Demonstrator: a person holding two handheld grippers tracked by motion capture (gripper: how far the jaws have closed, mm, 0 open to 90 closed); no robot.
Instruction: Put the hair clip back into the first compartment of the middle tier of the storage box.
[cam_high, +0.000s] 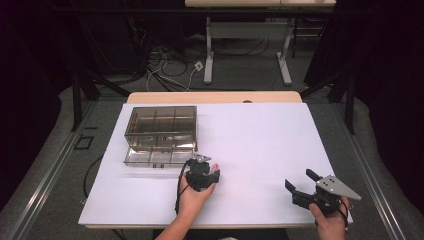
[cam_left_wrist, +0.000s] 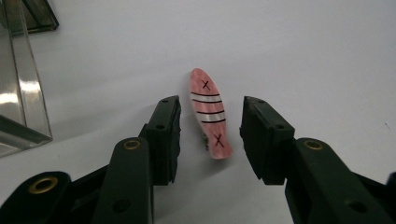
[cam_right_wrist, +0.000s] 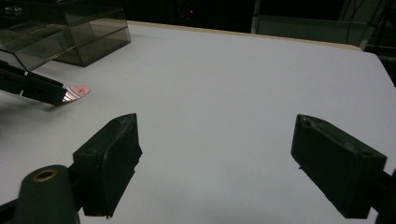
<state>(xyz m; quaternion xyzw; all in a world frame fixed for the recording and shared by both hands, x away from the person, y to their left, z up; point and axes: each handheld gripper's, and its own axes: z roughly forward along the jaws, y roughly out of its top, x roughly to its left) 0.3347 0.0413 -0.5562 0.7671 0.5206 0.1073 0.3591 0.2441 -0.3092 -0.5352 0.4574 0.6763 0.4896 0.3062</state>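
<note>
The left gripper (cam_left_wrist: 210, 135) straddled the pink hair clip (cam_left_wrist: 209, 113), jaws spread, nothing pinched or boxed yet.

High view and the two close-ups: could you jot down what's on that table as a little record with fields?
surface: white table top
box: clear smoky compartment box, lid open, far left
small item: pink striped fish-shaped piece, flat on the table
left tongs: open, straddling the piece, pads not touching it
right tongs: open, nothing between them, near right corner
</note>
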